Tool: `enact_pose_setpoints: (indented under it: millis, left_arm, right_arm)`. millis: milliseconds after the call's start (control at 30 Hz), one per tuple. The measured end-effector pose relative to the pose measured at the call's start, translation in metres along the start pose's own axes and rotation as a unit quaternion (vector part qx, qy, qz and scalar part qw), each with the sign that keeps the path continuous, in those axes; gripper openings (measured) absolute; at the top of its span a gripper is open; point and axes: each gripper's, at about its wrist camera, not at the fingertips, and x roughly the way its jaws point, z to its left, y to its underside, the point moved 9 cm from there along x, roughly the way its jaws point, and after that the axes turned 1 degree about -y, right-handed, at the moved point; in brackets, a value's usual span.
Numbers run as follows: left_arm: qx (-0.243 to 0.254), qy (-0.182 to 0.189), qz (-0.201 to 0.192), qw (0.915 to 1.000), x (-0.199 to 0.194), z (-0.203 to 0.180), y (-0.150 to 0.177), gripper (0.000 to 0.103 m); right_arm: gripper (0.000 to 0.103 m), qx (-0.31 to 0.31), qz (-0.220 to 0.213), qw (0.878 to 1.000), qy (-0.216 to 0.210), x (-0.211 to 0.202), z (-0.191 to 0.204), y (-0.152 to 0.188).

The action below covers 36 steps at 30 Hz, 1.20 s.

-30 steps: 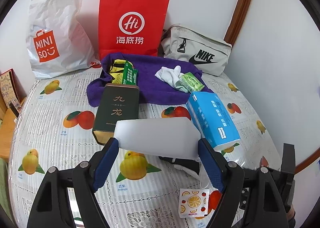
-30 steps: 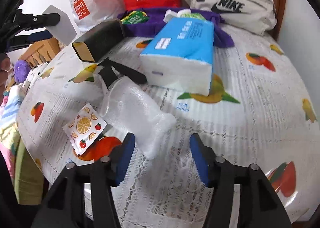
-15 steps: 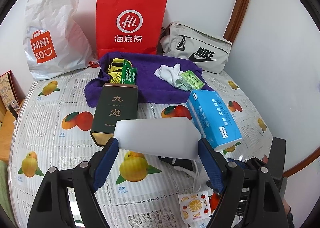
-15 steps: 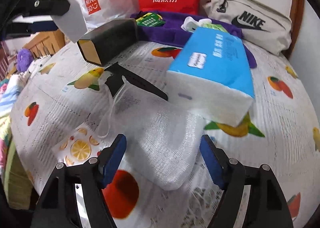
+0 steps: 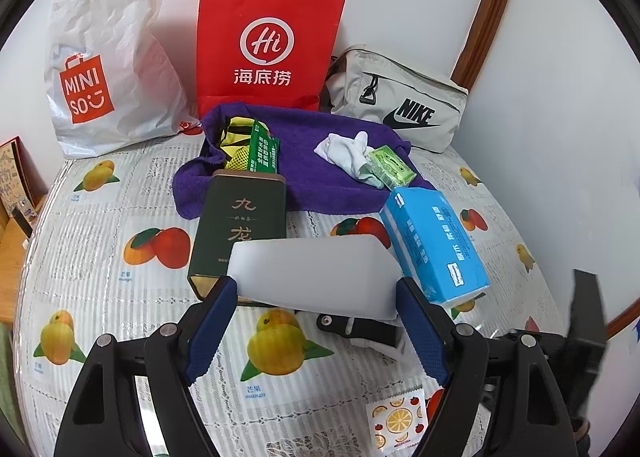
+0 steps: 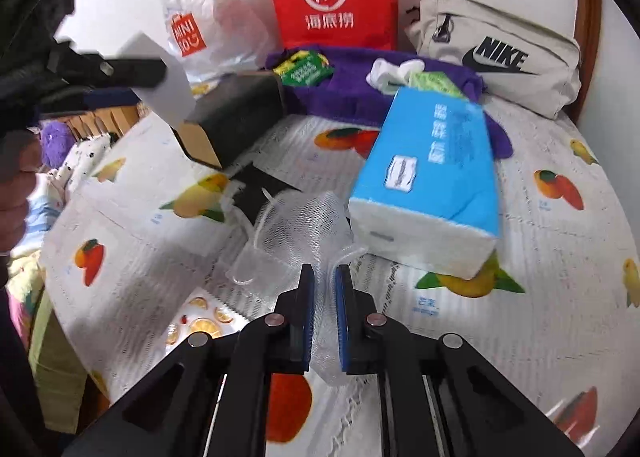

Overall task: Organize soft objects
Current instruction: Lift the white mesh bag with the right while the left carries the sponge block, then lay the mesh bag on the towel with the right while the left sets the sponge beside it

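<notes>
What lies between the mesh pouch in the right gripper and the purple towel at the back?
The blue tissue pack lies directly between the mesh pouch, on which the right gripper is closing, and the purple towel. The dark tea tin sits left of that line.

The right gripper (image 6: 325, 289), wide apart a second ago with the clear mesh pouch (image 6: 304, 229) lying just ahead of its fingers, is now closing on that pouch: the blue pads (image 6: 342, 321) stand nearly together with the netting pinched and bunched between them. The pouch's free end now puffs up beyond the fingertips instead of lying flat. In the left wrist view the right gripper's body (image 5: 576, 341) now shows larger beside the right finger.
</notes>
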Motion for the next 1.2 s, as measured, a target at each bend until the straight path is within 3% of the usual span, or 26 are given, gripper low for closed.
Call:
enact_pose_setpoints:
  millis: [233,567,900,1200]
  left_arm:
    - [-0.011,0.003,-0.001,0.9999,0.002,0.004,-0.006,0.080]
    - [-0.010,-0.003,0.000,0.9999,0.006,0.008,-0.023,0.080]
    - [-0.011,-0.009,-0.004,0.9999,0.020,0.016,-0.055,0.080]
    - [-0.006,-0.025,-0.004,0.9997,0.041,0.028,-0.090,0.080]
  right_arm:
    - [0.010,0.005,-0.026,1.000,0.003,-0.028,-0.005,-0.021]
    - [0.010,0.023,-0.047,0.999,0.006,-0.035,-0.022,-0.063]
    - [0.010,0.051,-0.057,0.997,0.025,-0.025,-0.054,-0.110]
    - [0.010,0.055,-0.045,0.997,0.040,0.009,-0.080,-0.150]
